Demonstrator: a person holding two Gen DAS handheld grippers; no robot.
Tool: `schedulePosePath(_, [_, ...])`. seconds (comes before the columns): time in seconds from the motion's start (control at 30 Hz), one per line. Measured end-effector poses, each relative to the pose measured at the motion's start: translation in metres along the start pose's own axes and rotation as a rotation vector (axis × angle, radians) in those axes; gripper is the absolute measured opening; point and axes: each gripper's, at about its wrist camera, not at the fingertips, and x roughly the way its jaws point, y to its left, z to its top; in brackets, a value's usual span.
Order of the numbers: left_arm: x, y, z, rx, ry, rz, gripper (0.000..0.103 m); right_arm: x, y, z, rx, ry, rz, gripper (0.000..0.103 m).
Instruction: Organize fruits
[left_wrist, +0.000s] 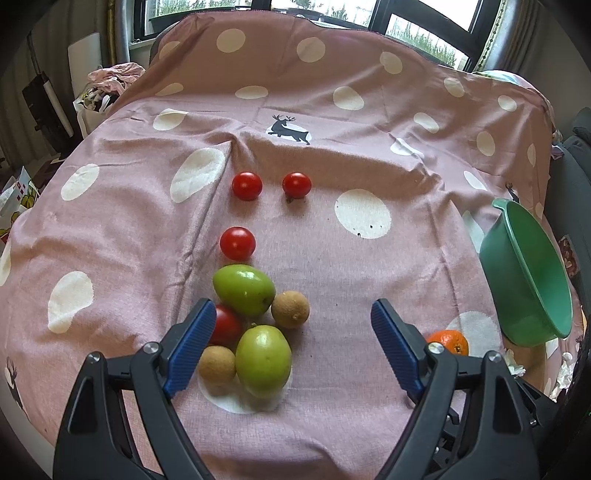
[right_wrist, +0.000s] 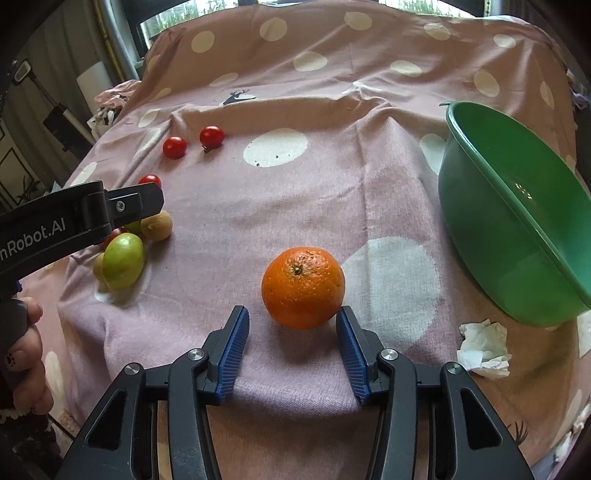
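Note:
My left gripper (left_wrist: 293, 314) is open and empty above a cluster of fruit: two green fruits (left_wrist: 263, 361), two small brown fruits (left_wrist: 290, 308) and a red tomato (left_wrist: 226, 325). Three more tomatoes (left_wrist: 237, 243) lie farther back on the pink spotted cloth. My right gripper (right_wrist: 291, 321) is open, with an orange (right_wrist: 303, 287) just ahead of its fingertips, not held. The orange also shows in the left wrist view (left_wrist: 448, 341). A green bowl (right_wrist: 517, 206) stands tilted to the right. The left gripper's body (right_wrist: 74, 218) partly hides the fruit cluster in the right wrist view.
A crumpled white tissue (right_wrist: 484, 349) lies in front of the bowl. The cloth-covered table (left_wrist: 332, 110) drops off at its edges; clutter and bags (left_wrist: 103, 88) sit beyond the left side. Windows run along the back.

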Motion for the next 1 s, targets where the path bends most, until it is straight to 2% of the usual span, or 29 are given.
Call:
schedulePosePath(0.2, [0.0, -0.002, -0.001, 0.01, 0.002, 0.001, 0.086, -0.003, -0.002, -0.001, 0.012, 0.0, -0.002, 0.05])
schedulePosePath(0.3, [-0.001, -0.003, -0.001, 0.015, -0.001, -0.004, 0.086, -0.008, -0.008, -0.001, 0.06, -0.017, 0.016, 0.049])
schedulePosePath(0.47, [-0.003, -0.003, -0.001, 0.012, -0.005, -0.016, 0.086, -0.014, -0.019, -0.001, 0.132, -0.014, 0.083, 0.039])
schedulePosePath(0.63, [-0.003, -0.003, -0.001, 0.01, -0.001, -0.021, 0.086, -0.013, -0.016, -0.001, 0.118, -0.001, 0.093, 0.032])
schedulePosePath(0.73, [-0.003, -0.004, -0.001, 0.012, -0.001, -0.024, 0.086, -0.01, -0.013, 0.001, 0.104, 0.012, 0.105, 0.032])
schedulePosePath(1.0, [-0.003, -0.006, -0.001, 0.017, 0.0, -0.024, 0.086, -0.004, -0.007, 0.005, 0.046, 0.052, 0.072, 0.032])
